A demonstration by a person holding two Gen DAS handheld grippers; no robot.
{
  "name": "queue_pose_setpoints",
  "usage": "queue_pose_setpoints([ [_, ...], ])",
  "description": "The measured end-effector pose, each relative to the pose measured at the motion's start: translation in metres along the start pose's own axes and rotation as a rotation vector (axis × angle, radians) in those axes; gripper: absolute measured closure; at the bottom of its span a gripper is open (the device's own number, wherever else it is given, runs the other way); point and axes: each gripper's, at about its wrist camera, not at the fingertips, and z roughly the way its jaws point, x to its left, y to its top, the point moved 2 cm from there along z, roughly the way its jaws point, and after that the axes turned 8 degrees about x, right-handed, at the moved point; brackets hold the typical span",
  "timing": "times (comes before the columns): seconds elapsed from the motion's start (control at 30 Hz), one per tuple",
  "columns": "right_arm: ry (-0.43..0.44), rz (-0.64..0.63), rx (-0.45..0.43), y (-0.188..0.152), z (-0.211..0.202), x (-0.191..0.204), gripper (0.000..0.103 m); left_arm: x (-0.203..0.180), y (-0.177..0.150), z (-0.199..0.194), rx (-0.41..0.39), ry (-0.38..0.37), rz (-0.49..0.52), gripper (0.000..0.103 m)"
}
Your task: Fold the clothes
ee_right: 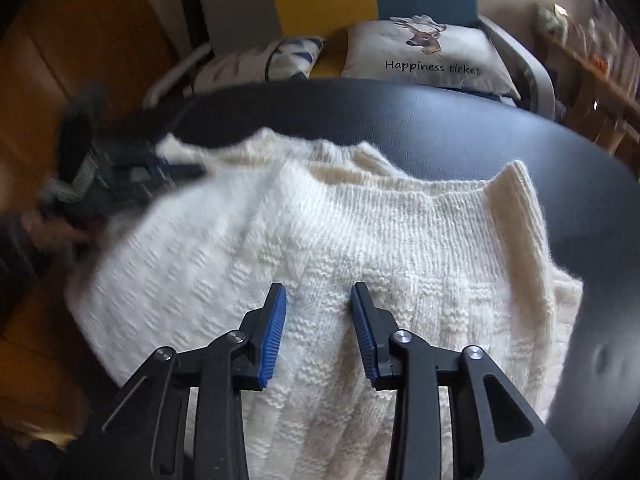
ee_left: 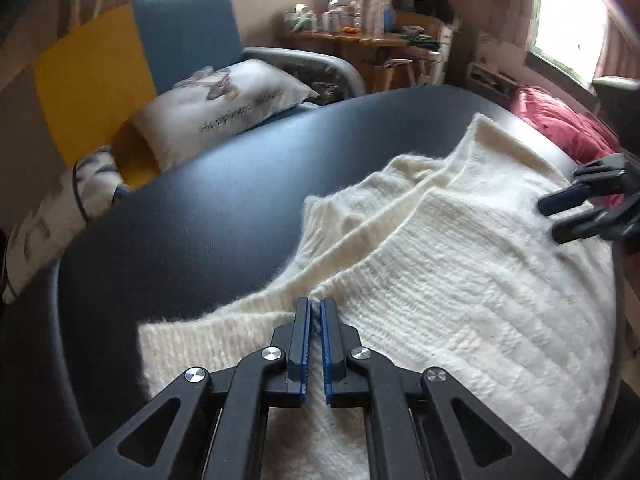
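Now, left tongs [ee_left: 315,309] clamp cream chunky-knit sweater [ee_left: 460,280] on dark round desk [ee_left: 192,208]; right tongs [ee_right: 319,295] apart w/ knit between.

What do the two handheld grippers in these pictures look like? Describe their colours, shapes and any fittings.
Both are alike. The left gripper and the right gripper have matte black angular linkage arms with triangular cut-outs, joined by round silver pivot bolts. Their jaws are straight black bars lined with blue ribbed pads. No cables or markings show. The hand on the left gripper is too blurred to tell a sleeve.
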Motion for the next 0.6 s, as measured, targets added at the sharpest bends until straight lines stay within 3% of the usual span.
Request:
queue_pose_setpoints([
  [0.07,0.014,-0.011,-0.021,0.006,-0.005,0.002,0.037,0.002,0.001,-0.005,-0.039,-0.009,-0.030,0.099],
  [0.17,0.026,-0.050,-0.020,0.018,0.002,0.014,0.032,0.004,-0.002,-0.008,-0.063,-0.007,-0.048,0.099],
  [0.27,-0.064,-0.124,0.017,0.028,0.022,0.032,0.033,0.004,-0.005,-0.016,-0.099,-0.017,-0.067,0.099],
  [0.3,-0.082,-0.143,0.028,0.029,0.029,0.035,0.037,0.004,-0.006,-0.019,-0.114,-0.021,-0.070,0.099],
  [0.33,-0.100,-0.163,0.039,0.029,0.036,0.038,0.053,0.005,-0.007,-0.022,-0.128,-0.025,-0.074,0.099],
  [0.4,-0.133,-0.199,0.058,0.029,0.049,0.045,0.065,0.005,-0.009,-0.027,-0.149,-0.027,-0.080,0.099],
  [0.47,-0.132,-0.202,0.043,0.027,0.045,0.047,0.083,0.001,-0.011,-0.031,-0.162,-0.026,-0.069,0.099],
  [0.6,-0.127,-0.196,0.018,0.028,0.036,0.047,0.091,-0.005,-0.010,-0.043,-0.222,0.012,-0.046,0.099],
])
